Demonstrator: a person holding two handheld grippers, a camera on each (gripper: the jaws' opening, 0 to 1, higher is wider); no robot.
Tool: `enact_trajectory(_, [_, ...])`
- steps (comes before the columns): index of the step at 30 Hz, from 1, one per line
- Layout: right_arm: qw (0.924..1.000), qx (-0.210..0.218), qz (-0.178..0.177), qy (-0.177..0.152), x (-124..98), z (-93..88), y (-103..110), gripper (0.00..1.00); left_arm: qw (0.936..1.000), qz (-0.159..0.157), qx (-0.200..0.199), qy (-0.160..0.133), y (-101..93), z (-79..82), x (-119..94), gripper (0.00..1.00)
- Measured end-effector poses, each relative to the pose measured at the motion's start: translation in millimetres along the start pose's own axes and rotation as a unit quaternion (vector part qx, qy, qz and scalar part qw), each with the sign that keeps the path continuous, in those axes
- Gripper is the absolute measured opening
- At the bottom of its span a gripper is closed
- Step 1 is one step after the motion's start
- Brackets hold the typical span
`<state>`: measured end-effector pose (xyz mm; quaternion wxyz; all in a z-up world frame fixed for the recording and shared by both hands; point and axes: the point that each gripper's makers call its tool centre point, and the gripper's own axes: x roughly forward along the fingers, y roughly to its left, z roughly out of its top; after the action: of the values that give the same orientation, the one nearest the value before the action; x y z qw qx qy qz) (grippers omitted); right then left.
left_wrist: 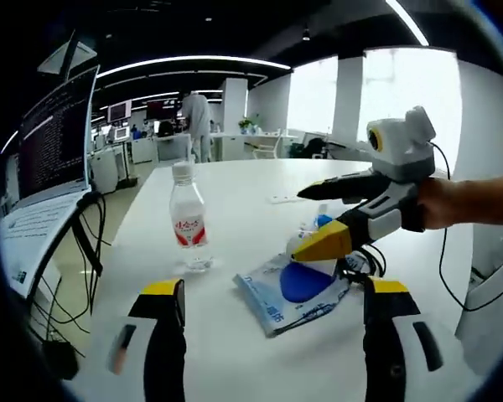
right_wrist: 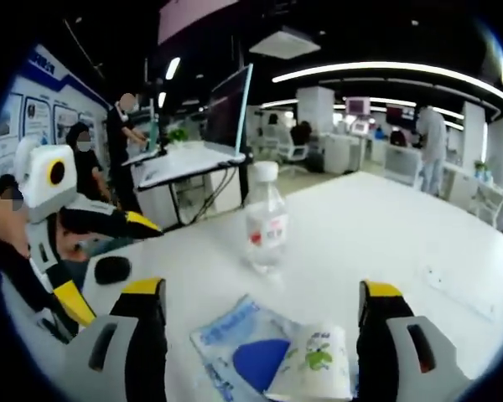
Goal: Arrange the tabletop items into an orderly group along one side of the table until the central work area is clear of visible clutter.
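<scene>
A clear water bottle (left_wrist: 187,219) (right_wrist: 266,222) with a red label and white cap stands upright on the white table (left_wrist: 235,180). Nearer lies a flat blue-and-white packet (left_wrist: 277,303) (right_wrist: 235,356), and on it rests a small white cup-like item with green print (right_wrist: 314,366). My left gripper (left_wrist: 275,286) is open, its jaws wide apart short of the packet. My right gripper (right_wrist: 260,289) is open too, jaws either side of the packet and white item. In the left gripper view the right gripper (left_wrist: 308,219) reaches in from the right, held by a hand, over the packet.
An open laptop (left_wrist: 54,142) (right_wrist: 226,109) stands on a raised stand at the table's edge, cables hanging below. A black cable (left_wrist: 356,266) lies by the packet. A small flat white item (left_wrist: 281,198) (right_wrist: 453,289) lies farther out. People stand at distant desks.
</scene>
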<state>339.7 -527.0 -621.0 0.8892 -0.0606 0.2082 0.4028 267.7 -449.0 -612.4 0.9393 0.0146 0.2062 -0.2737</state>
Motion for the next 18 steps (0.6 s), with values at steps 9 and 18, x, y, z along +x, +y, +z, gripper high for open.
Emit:
enact_trajectory(9, [0.9993, 0.035, -0.005, -0.013, -40, 2.9, 4, 1.0, 0.9994, 0.015, -0.001, -0.03, -11.4, 9.3, -28, 0.96])
enact_trajectory(18, [0.9964, 0.083, 0.004, -0.015, -74, -3.6, 28, 1.0, 0.9988, 0.025, -0.019, -0.037, -32.7, 1.2, -60, 0.98])
